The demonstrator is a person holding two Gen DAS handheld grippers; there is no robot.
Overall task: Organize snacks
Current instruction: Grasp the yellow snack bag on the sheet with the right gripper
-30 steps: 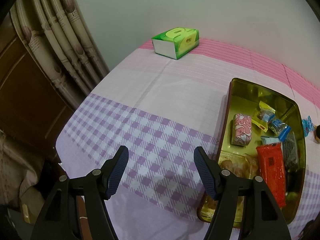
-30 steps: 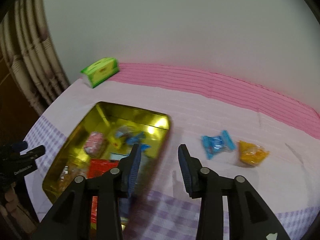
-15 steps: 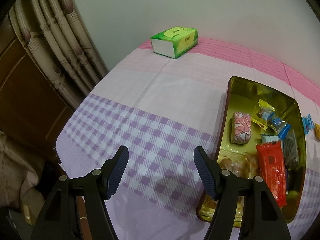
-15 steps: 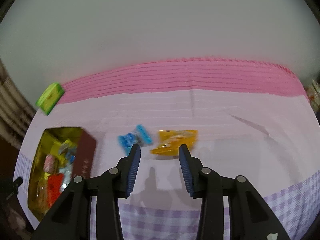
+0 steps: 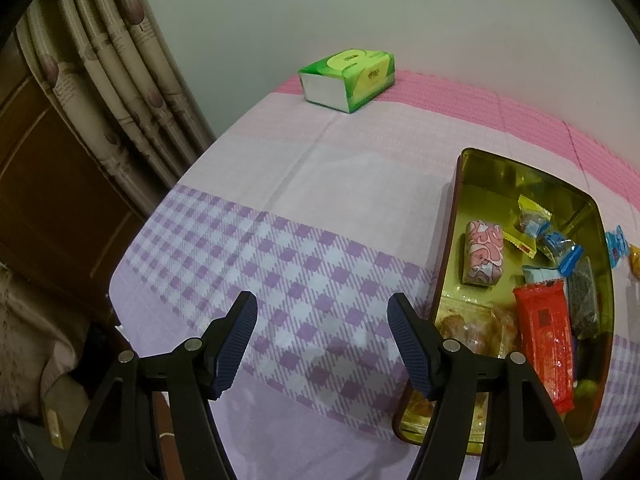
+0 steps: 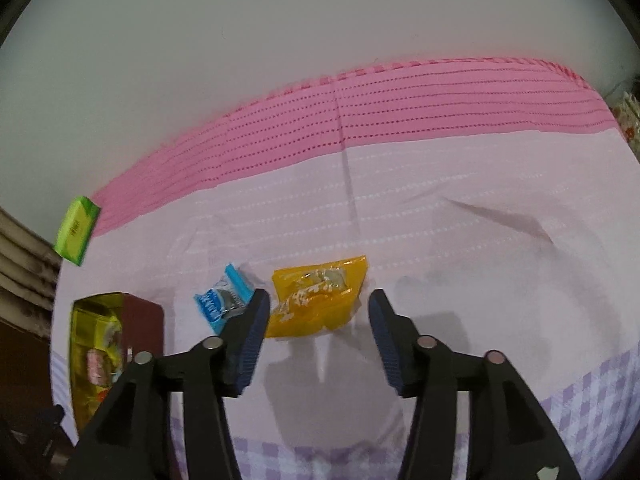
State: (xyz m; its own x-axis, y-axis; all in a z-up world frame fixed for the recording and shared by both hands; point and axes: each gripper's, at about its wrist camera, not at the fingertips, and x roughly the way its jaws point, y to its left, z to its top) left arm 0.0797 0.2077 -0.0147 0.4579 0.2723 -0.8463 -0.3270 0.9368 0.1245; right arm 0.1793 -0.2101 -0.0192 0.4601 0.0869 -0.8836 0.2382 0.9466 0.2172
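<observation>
In the left view only, a red packet (image 5: 544,336) (inside the tin (image 5: 460,208)).

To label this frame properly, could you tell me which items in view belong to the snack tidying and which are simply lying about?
Part of the job:
- gold tin, already holding wrapped snacks
- yellow snack packet, in front of the opening right gripper
- blue candy beside it

Lying about:
- green tissue pack
- curtain
</observation>
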